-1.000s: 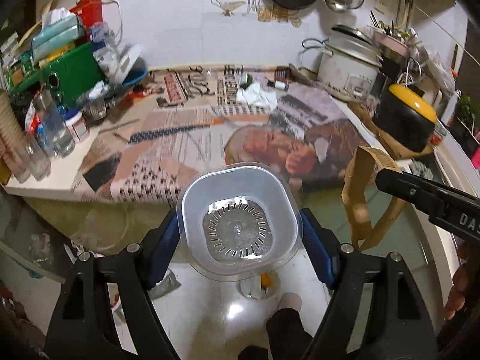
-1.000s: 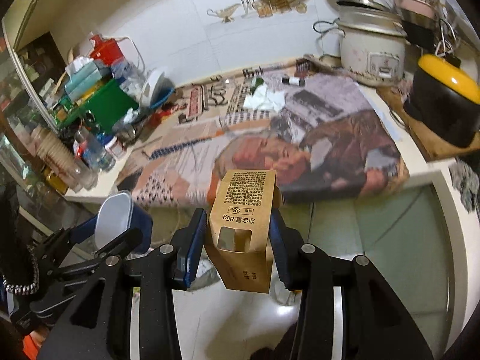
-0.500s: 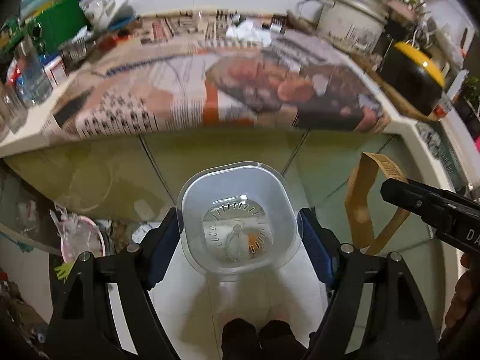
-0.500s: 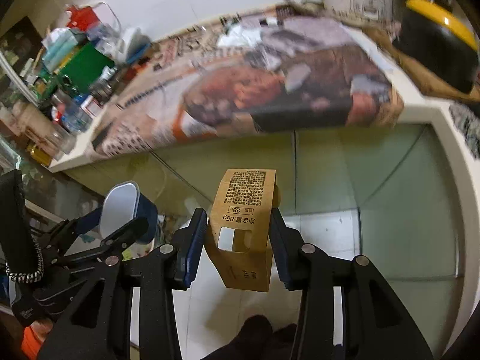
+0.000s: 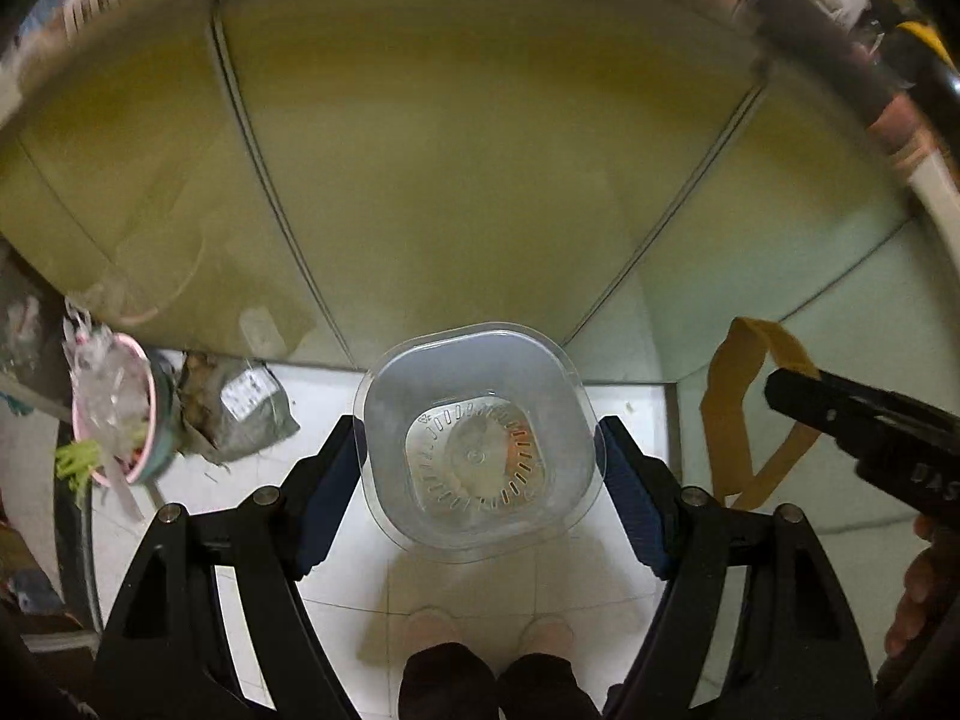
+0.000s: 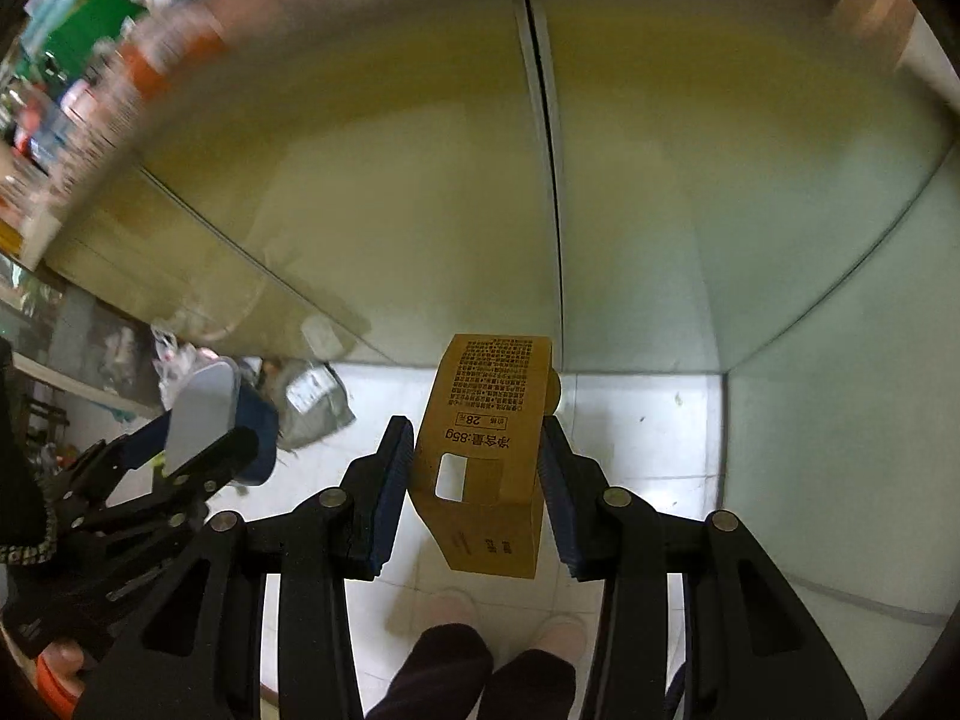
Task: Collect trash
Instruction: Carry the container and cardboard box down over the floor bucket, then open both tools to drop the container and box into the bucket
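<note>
My left gripper point(image 5: 478, 456) is shut on a clear plastic container point(image 5: 477, 441), held with its open mouth facing the camera, above the white floor. My right gripper point(image 6: 477, 456) is shut on a brown paper box point(image 6: 486, 450) with printed text and a small cut-out window. The box also shows edge-on at the right of the left wrist view point(image 5: 738, 414). The left gripper with the container shows at the left of the right wrist view point(image 6: 204, 420). A pink-rimmed trash bin point(image 5: 114, 408) with a plastic liner stands on the floor at the left.
Yellow-green cabinet doors point(image 5: 480, 150) fill the space ahead, under the counter edge. A grey crumpled bag point(image 5: 240, 408) lies on the white tiled floor point(image 5: 210, 510) beside the bin. The person's feet point(image 5: 486, 630) are below the grippers.
Both grippers have dropped from counter height and tilted down toward the floor. The countertop has left view; the cabinet doors, floor and trash bin now show. Both grips are unchanged.
</note>
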{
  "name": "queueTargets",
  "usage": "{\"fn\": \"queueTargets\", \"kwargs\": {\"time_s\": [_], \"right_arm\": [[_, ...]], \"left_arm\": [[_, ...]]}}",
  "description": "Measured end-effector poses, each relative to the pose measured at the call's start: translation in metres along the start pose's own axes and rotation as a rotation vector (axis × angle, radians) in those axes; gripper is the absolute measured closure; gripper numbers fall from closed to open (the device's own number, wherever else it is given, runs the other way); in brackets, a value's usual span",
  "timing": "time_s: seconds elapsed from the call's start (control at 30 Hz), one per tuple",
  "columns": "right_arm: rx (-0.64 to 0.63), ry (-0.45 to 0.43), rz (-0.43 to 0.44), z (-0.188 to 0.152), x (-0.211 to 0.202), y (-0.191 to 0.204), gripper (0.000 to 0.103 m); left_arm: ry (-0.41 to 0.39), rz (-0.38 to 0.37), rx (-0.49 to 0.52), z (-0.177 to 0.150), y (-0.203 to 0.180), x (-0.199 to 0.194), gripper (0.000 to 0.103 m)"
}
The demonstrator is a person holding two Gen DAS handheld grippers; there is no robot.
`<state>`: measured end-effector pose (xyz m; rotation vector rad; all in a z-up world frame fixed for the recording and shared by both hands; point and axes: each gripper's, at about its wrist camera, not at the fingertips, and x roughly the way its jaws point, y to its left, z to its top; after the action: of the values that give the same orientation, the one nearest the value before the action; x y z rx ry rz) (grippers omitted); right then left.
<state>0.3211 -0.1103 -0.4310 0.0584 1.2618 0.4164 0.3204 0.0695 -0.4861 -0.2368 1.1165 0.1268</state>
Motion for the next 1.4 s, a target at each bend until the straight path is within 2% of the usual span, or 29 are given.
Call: {"fn": "queueTargets", "kwargs": {"time_s": [0.13,0.33,0.53,0.7,0.87,1.0,1.3,1.4], "right_arm": [[0.025,0.05,0.042,-0.014,0.073,-0.015,0.065],[0.012,0.093,0.079,-0.022,0.156,-0.022,0.064],[-0.017,0.139,0.105,-0.026,0.211,-0.032,0.063],[0.011,0.133,0.107,-0.037,0.234,-0.048,0.053],[0.039,0.101,0.077,-0.043,0.234,-0.06,0.053],[0.043,0.072,0.043,-0.044,0.222,-0.068,0.053],[0.038,0.005,0.037,-0.033,0.155,-0.062,0.051],[0.031,-0.019,0.036,-0.028,0.129,-0.055,0.049]], "left_arm": [[0.014,0.017,-0.014,-0.018,0.012,0.057,0.026],[0.027,0.018,-0.047,-0.039,0.029,0.129,0.026],[0.049,-0.016,-0.065,-0.054,0.037,0.194,0.026],[0.09,-0.066,-0.049,-0.068,0.032,0.24,0.026],[0.125,-0.155,-0.033,-0.075,0.019,0.274,0.026],[0.149,-0.175,-0.012,-0.078,0.003,0.281,0.026],[0.09,-0.162,0.053,-0.062,-0.019,0.231,0.02],[0.072,-0.129,0.093,-0.052,-0.025,0.208,0.02]]}}
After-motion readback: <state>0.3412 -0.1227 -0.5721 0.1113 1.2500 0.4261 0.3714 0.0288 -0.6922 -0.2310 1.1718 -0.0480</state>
